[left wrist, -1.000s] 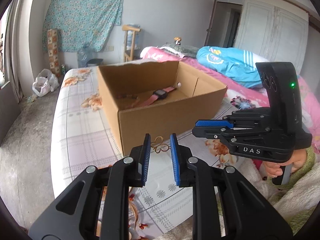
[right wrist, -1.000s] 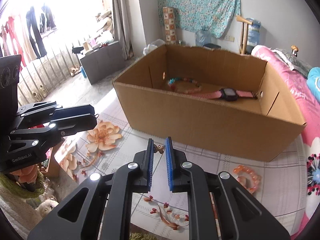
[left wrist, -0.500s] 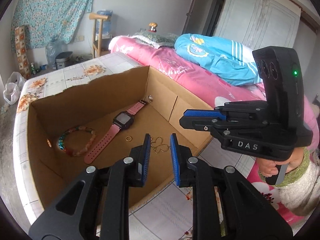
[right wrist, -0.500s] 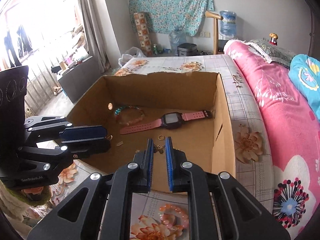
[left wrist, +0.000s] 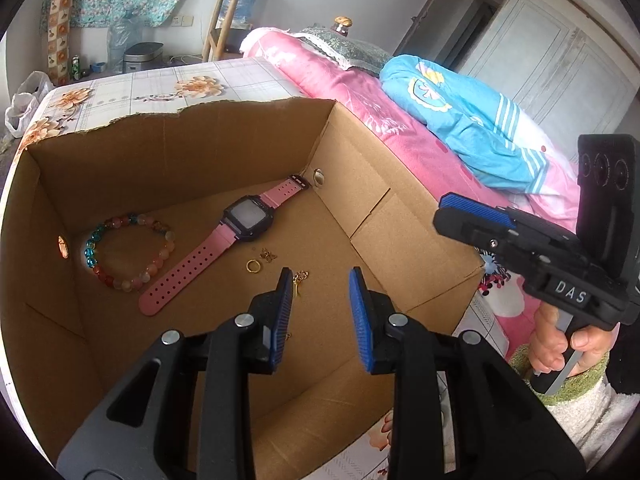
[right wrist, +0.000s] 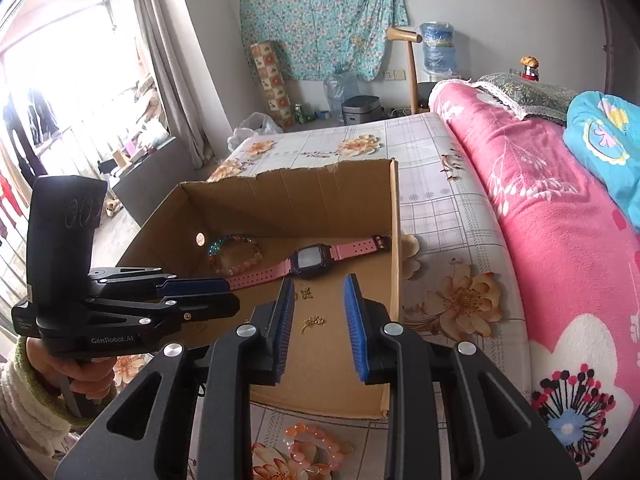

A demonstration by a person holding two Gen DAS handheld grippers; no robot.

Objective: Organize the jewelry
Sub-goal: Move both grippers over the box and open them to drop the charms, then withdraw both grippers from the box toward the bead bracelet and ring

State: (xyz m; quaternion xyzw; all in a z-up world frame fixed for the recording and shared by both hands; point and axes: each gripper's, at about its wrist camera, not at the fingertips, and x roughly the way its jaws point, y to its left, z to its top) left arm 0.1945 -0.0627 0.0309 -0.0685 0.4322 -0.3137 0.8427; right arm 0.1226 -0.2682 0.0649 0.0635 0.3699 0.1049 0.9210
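An open cardboard box (left wrist: 384, 236) (right wrist: 394, 240) stands on the bed. In it lie a pink-strapped watch (left wrist: 240, 232) (right wrist: 312, 261), a coloured bead bracelet (left wrist: 128, 252) (right wrist: 234, 254), a gold ring (left wrist: 253, 266) and small gold pieces (left wrist: 298, 280) (right wrist: 314, 321). My left gripper (left wrist: 320, 292) hangs open and empty over the box floor. My right gripper (right wrist: 318, 300) is open and empty above the box's near side. An orange bead bracelet (right wrist: 308, 444) lies on the bedsheet in front of the box.
The floral bedsheet (right wrist: 360, 144) surrounds the box. A pink blanket (right wrist: 540, 200) and a blue quilt (left wrist: 472, 120) lie to the right. A wooden chair (right wrist: 408, 64), a water bottle and a bin stand by the far wall.
Both grippers moved from in front of the box to over it and opened. The small gold pieces they held now lie on the box floor.
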